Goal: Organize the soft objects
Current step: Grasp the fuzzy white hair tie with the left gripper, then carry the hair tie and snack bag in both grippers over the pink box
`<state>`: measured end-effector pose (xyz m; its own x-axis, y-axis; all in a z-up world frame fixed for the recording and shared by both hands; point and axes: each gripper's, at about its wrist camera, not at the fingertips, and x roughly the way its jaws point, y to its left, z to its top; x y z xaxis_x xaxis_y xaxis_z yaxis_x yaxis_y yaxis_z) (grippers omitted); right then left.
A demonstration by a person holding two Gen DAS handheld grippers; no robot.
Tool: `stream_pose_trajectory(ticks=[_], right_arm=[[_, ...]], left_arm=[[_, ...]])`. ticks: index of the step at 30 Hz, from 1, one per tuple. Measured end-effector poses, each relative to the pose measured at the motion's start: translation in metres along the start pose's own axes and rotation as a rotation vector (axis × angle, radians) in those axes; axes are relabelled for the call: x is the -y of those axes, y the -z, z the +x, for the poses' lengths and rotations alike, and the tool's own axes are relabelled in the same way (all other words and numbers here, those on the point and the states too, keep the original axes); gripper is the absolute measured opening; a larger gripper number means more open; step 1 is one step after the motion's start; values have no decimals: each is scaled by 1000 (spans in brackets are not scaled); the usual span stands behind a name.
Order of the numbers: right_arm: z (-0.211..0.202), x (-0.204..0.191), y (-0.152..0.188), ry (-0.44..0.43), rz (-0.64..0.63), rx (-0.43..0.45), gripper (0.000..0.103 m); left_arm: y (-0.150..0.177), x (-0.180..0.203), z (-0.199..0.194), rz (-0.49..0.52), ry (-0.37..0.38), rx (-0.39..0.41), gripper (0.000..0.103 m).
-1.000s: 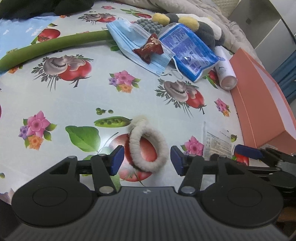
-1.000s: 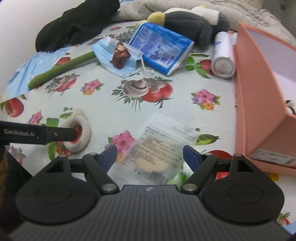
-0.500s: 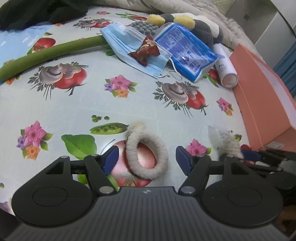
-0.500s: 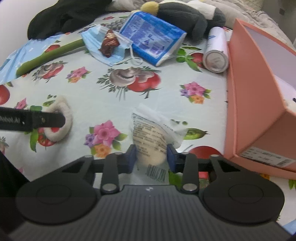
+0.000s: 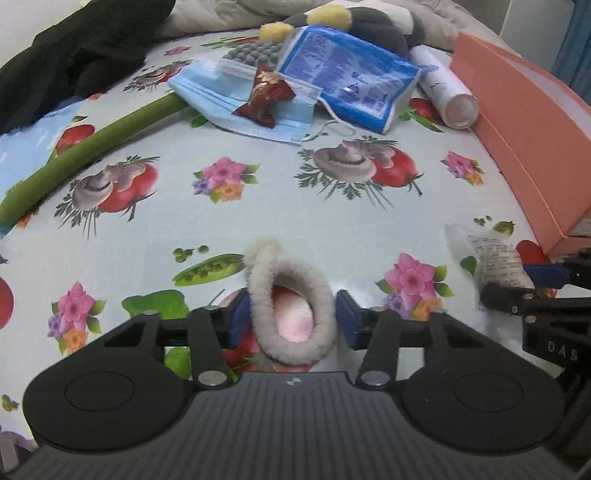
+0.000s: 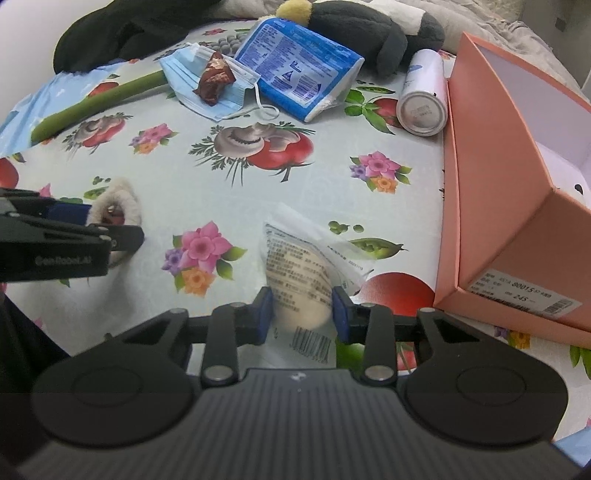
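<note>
My left gripper [image 5: 290,321] is shut on a fluffy white ring [image 5: 291,299], which is squeezed to an oval between the blue pads on the patterned cloth. The ring also shows in the right wrist view [image 6: 116,206], beside the left gripper's fingers [image 6: 74,240]. My right gripper [image 6: 302,314] is shut on a clear packet holding a beige sponge [image 6: 301,280]. That packet shows at the right edge of the left wrist view [image 5: 495,258].
An open pink box [image 6: 517,192] stands at the right. At the back lie a white bottle [image 6: 424,96], a blue wipes pack [image 6: 299,66], a face mask [image 6: 207,88] with a brown wrapper, a green foam stick [image 5: 92,144], a plush toy [image 6: 362,26] and black cloth [image 5: 66,55].
The left gripper has closed in on the fluffy ring, squeezing it narrower. The right gripper closed on the sponge packet, which now stands up between its pads.
</note>
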<state>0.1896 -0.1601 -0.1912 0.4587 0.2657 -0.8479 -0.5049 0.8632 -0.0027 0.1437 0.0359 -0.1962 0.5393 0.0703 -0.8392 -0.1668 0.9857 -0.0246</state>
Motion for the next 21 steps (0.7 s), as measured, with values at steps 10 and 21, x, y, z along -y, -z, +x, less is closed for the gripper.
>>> stream_pose_trajectory(ticks=[10,21], right_arm=[[-5,5,0,-22,51,0,37],[-35,2,-2,-16,80,60,37]], left_arm=[[-2,-6,-5,-86,56,-11,11],[-4,-11,-37,-177,151,31,11]])
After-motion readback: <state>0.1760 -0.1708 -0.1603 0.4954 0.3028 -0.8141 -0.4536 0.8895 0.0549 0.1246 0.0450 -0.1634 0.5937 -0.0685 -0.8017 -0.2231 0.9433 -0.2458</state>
